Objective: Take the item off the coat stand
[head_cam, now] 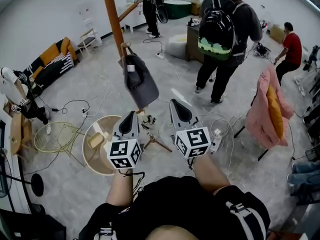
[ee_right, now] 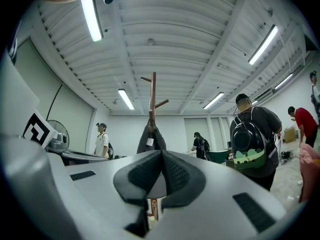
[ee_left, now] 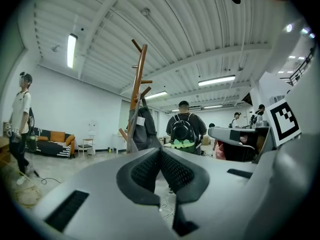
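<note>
Fingers point(ee_left: 143, 172) ribbed, pressed together, floppy grey cap point(head_cam: 140, 82)

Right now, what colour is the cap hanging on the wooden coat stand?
Dark grey fabric cap, small white tag; clearest in the head view.

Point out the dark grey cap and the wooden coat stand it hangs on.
Dark grey fabric cap point(head_cam: 142, 86), head view, middle of its crown.
Brown wooden coat stand point(head_cam: 112, 14), head view, on its upright pole.
</note>
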The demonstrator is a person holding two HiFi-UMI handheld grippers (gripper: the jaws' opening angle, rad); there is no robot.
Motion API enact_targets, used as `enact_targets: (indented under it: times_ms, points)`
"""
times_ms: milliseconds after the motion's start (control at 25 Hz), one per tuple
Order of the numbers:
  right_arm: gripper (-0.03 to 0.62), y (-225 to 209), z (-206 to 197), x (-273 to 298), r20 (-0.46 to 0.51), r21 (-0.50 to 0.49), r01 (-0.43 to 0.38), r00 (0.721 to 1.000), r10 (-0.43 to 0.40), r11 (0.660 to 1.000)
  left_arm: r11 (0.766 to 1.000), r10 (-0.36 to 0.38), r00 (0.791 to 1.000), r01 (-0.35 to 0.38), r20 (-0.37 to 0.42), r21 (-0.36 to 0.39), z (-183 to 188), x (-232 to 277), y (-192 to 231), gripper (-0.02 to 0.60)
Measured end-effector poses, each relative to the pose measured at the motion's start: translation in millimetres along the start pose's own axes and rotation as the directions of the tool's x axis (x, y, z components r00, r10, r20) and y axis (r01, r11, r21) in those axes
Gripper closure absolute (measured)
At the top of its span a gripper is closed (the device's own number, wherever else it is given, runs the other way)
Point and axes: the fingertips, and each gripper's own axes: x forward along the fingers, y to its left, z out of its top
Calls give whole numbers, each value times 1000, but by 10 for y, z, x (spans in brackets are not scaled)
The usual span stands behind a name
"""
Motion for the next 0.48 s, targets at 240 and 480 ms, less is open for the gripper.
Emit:
enact_targets:
  times_ms: [240,480]
  points:
    - [579,-174,-25,355,1,11,12,1000,-12,1000,1000,23,999,-23,-23,-16,-53,303,241,565]
    - [556,-293,120,658,54,31,-29,998,27,999,997,67,997,-69,-44,-36,-160,481,381,565]
